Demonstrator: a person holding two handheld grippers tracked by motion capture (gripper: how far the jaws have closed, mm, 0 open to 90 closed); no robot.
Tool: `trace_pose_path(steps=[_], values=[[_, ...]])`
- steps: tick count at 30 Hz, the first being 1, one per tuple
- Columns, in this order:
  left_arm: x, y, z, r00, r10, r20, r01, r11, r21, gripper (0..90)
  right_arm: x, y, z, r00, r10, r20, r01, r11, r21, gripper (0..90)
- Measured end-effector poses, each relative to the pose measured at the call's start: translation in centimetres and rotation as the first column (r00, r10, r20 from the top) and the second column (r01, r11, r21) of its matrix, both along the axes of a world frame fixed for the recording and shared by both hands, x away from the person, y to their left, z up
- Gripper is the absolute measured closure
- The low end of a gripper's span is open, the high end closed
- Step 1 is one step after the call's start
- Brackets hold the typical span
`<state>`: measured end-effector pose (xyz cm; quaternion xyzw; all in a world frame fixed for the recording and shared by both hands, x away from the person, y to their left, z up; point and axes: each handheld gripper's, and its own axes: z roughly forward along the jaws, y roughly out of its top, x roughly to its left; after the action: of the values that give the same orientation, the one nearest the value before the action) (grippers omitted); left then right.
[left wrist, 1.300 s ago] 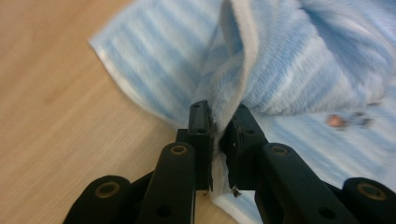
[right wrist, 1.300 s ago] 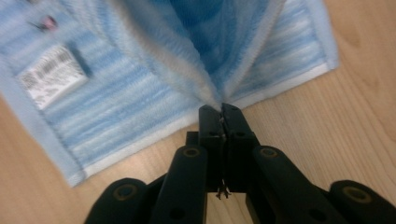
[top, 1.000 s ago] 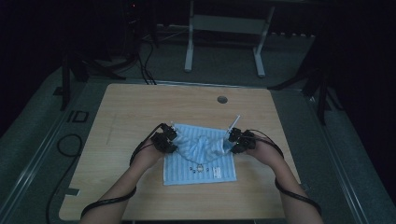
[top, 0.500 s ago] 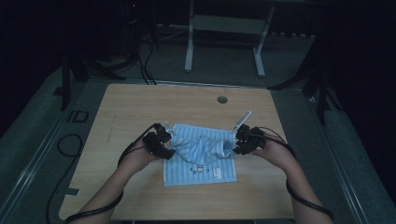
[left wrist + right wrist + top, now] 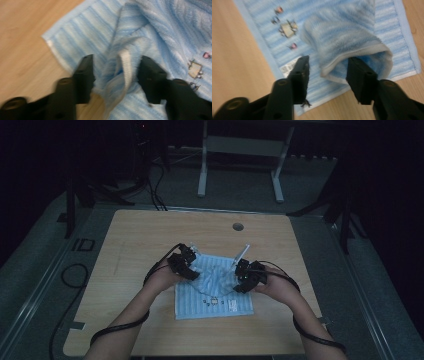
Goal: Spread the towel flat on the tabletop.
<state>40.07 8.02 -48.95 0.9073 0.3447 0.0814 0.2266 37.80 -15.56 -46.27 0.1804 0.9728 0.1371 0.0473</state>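
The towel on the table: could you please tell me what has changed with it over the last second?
Both grippers, left and right, carried the towel's far corners toward the person, folding that edge over. Their fingers now stand apart around the bunched cloth. The near half, with its small print, stayed flat on the table.

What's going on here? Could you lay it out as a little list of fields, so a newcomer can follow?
Setting: wooden table in a dark room
Main item: blue striped towel, far edge folded over toward the middle
Towel details: small embroidered picture and white label
Left gripper: jaws apart, raised fold of towel between them
Right gripper: jaws apart, rolled towel edge between them
Hands: one on each gripper
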Motion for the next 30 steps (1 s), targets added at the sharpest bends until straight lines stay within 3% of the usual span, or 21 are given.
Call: trace_pose_path(steps=[1, 3, 4, 7, 9, 10, 15, 16, 19, 22, 23, 27, 30], values=[[0.0, 0.0, -0.2, 1.0000, 0.006, 0.004, -0.006, 1.0000, 0.003, 58.1, 0.0, 0.1, -0.3, 0.9999, 0.011, -0.001, -0.011, 1.000, -0.015, 72.3], [-0.2, 0.1, -0.1, 0.9998, 0.004, 0.019, -0.004, 1.0000, -0.005, 78.8, -0.2, 0.0, -0.4, 0.9996, 0.023, 0.017, -0.022, 0.999, -0.024, 84.9], [-0.2, 0.1, -0.1, 0.9998, 0.004, 0.019, -0.004, 1.0000, -0.005, 87.2, -0.2, 0.0, -0.4, 0.9996, 0.023, 0.017, -0.022, 0.999, -0.024, 84.9], [-1.3, 0.7, 0.7, 0.9973, 0.022, 0.070, -0.023, 0.9996, 0.017, 88.3, -0.7, -1.2, 0.4, 0.9986, 0.014, 0.050, -0.014, 1.000, -0.008, 86.6], [-1.5, 0.9, 0.9, 0.9968, 0.025, 0.076, -0.026, 0.9996, 0.011, 88.3, -0.9, -1.8, 0.8, 0.9983, -0.005, 0.059, 0.005, 1.000, -0.002, 86.6], [-2.1, 1.4, 1.4, 0.9929, 0.037, 0.113, -0.041, 0.9986, 0.033, 88.3, -1.3, -2.9, 1.3, 0.9973, -0.031, 0.067, 0.030, 0.999, 0.011, 86.6], [-3.1, 2.3, 2.1, 0.9907, 0.047, 0.127, -0.051, 0.9981, 0.033, 88.1, -1.3, -5.5, 2.1, 0.9914, -0.108, 0.075, 0.104, 0.993, 0.057, 86.6], [-3.6, 2.6, 2.3, 0.9900, 0.050, 0.132, -0.051, 0.9987, 0.003, 88.1, -1.2, -6.0, 2.1, 0.9908, -0.122, 0.059, 0.118, 0.991, 0.070, 86.6], [-4.0, 2.7, 2.3, 0.9913, 0.048, 0.123, -0.046, 0.9987, -0.021, 88.0, -0.8, -6.5, 1.8, 0.9870, -0.149, 0.060, 0.144, 0.986, 0.086, 86.7], [-4.1, 2.5, 1.7, 0.9924, 0.047, 0.114, -0.045, 0.9988, -0.020, 87.8, -0.3, -6.5, 1.3, 0.9828, -0.174, 0.063, 0.169, 0.983, 0.070, 86.6], [-3.8, 2.5, 1.1, 0.9923, 0.060, 0.108, -0.059, 0.9981, -0.020, 87.8, 1.0, -6.3, -0.1, 0.9759, -0.215, 0.035, 0.213, 0.975, 0.062, 86.6], [-2.5, 2.7, -1.3, 0.9952, 0.083, 0.051, -0.083, 0.9965, -0.003, 87.2, 2.5, -5.9, -2.0, 0.9668, -0.255, -0.002, 0.255, 0.965, 0.060, 86.6], [-2.0, 2.7, -2.5, 0.9943, 0.098, 0.044, -0.099, 0.9945, 0.033, 86.3, 3.3, -5.1, -3.5, 0.9661, -0.258, -0.015, 0.258, 0.966, 0.014, 86.6]])
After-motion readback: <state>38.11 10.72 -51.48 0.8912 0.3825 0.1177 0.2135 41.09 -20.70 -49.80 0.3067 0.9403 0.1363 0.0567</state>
